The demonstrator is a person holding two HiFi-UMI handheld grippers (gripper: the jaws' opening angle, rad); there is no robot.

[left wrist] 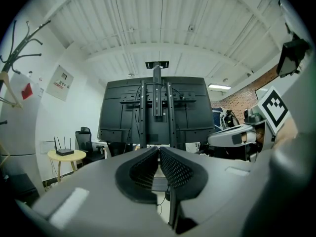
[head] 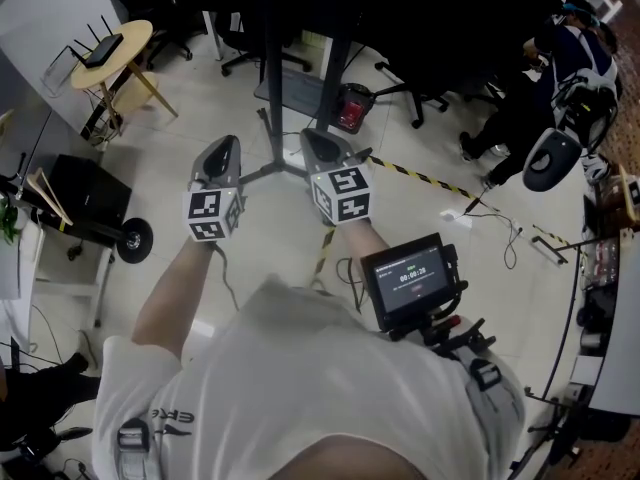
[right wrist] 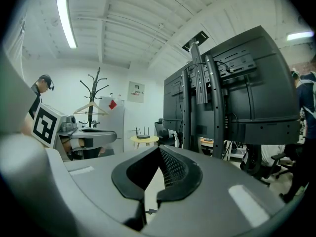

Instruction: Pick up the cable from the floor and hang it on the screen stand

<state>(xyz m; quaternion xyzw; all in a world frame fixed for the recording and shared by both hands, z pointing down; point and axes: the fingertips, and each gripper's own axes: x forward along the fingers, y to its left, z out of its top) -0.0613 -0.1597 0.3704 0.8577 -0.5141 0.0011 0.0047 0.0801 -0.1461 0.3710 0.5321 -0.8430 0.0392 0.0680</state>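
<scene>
The tall black metal screen stand carries a wide black flat screen, seen from its back. Its pole rises from spread legs on the pale tiled floor, right ahead of the person. Thin wires run down the mount, but I cannot tell whether one of them is the task's.

The grey left gripper and grey right gripper both point roughly level at the stand. Each has its ribbed pads pressed together with nothing between them.

A thin black cable lies loose on the floor off to the person's right, ending by a small white block, well apart from the stand's legs.

This fits two stages. The floor cable may be waiting to be lifted, or one of the wires on the mount may be the hung cable and this lead another.

If the floor lead is the one, I judge a good pick needs the jaws spread before going low. They should pinch the free run rather than the block, so the slack trails clear. A limp lead should hang best draped over a bracket.

Another person stands close to that lead. A black wheeled case and a round yellow side table sit to the left. A red and black bin crowds the stand's foot, and a strip of yellow-and-black striped tape crosses the floor between stand and cable.
</scene>
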